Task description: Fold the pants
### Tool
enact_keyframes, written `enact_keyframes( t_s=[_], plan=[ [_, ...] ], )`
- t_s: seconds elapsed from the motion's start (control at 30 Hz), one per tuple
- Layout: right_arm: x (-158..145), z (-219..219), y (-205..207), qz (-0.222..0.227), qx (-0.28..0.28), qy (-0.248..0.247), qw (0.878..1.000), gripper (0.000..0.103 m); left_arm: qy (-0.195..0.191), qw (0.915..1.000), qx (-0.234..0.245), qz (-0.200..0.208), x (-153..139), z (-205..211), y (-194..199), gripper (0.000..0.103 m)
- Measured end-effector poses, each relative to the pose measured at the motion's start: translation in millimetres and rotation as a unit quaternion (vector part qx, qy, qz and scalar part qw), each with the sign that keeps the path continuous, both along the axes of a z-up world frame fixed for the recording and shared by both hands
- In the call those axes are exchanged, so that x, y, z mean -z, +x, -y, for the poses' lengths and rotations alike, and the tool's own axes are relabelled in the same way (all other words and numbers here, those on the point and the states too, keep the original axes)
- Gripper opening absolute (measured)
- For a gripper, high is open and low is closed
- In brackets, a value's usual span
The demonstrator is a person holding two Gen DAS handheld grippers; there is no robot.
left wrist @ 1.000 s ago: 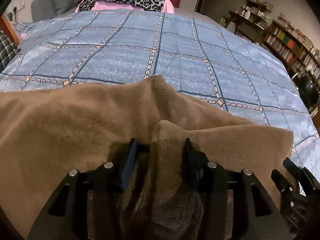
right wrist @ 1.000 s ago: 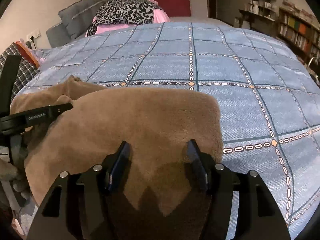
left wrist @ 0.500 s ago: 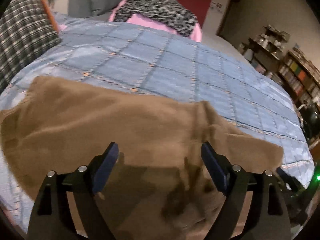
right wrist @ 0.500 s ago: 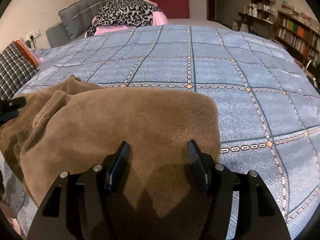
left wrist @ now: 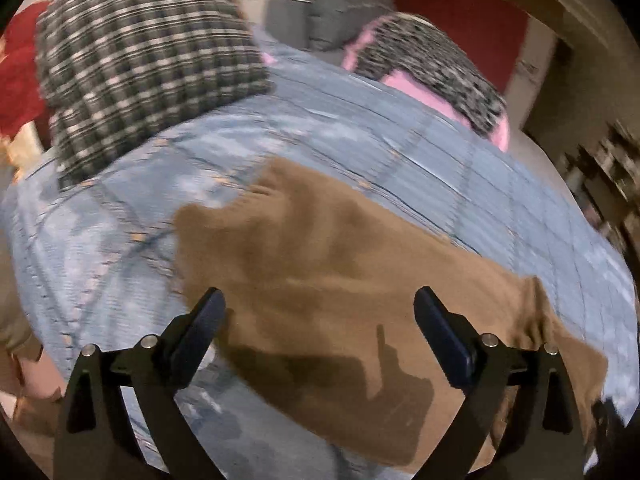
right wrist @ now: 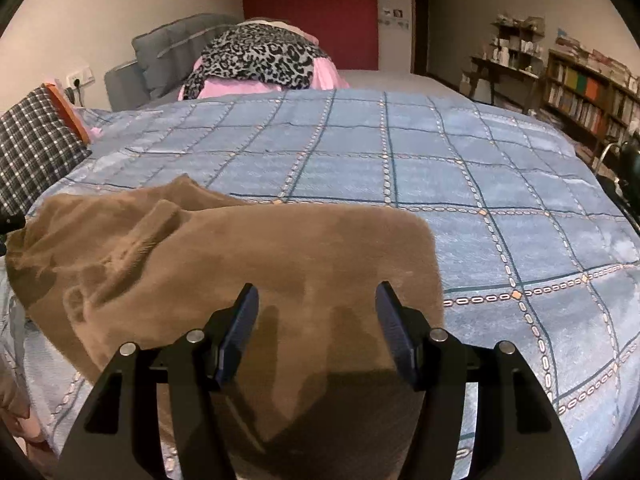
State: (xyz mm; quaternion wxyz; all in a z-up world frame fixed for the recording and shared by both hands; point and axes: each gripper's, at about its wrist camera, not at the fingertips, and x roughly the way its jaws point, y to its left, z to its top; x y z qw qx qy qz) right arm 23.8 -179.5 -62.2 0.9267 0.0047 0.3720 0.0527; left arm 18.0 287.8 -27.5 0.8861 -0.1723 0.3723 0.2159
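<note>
The brown fleece pants (left wrist: 340,280) lie on the blue checked bedspread (left wrist: 460,152) and show in both views (right wrist: 240,272). The left end is bunched in folds (right wrist: 120,232); the right part lies flat. My left gripper (left wrist: 318,320) is open wide and empty, above the pants' left part. My right gripper (right wrist: 316,320) is open and empty, just above the flat right part near the front edge. The left wrist view is blurred by motion.
A black-and-white plaid pillow (left wrist: 140,64) lies at the bed's left (right wrist: 32,148). A leopard-print cloth on pink bedding (right wrist: 256,60) sits at the far end by grey cushions (right wrist: 176,48). Bookshelves (right wrist: 580,96) stand to the right of the bed.
My left gripper let go of the bunched fabric, opened wide, and swung left and up over the pants. My right gripper stayed open and drew back slightly.
</note>
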Motion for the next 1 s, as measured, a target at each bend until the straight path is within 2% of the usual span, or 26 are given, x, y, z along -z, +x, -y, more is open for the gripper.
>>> enact_keyframes(
  t_s=[0.27,0.37,0.5,0.83,0.9,0.97,1.0],
  plan=[
    [-2.8,-15.0,-6.8,-0.001,-0.018,0.001,1.000,0.061,0.000,0.9977,-0.068,-0.003,14.3,-59.5,-6.7,0.098],
    [-1.1,-19.0,-6.2,-0.005,-0.022,0.000,1.000,0.061,-0.029,0.9967,-0.075,-0.009,30.1,-79.5,-2.4,0.098],
    [1.5,-22.5,-6.9,-0.010,-0.023,-0.003,1.000,0.061,-0.068,0.9948,-0.076,-0.012,50.4,-95.6,5.2,0.098],
    [4.8,-31.6,-4.1,-0.018,-0.029,-0.005,0.999,0.061,-0.115,0.9924,-0.028,0.031,66.0,-111.8,19.6,0.096],
    [5.2,-32.8,-4.1,-0.018,-0.030,-0.004,0.999,0.061,-0.123,0.9917,-0.017,0.033,67.2,-111.1,23.1,0.087],
    [5.1,-33.2,-4.4,-0.017,-0.030,-0.004,0.999,0.061,-0.132,0.9908,-0.007,0.031,69.0,-109.7,25.2,0.072],
    [4.8,-32.9,-4.3,-0.016,-0.028,-0.003,0.999,0.061,-0.131,0.9909,-0.008,0.031,68.7,-109.4,25.5,0.069]
  ],
)
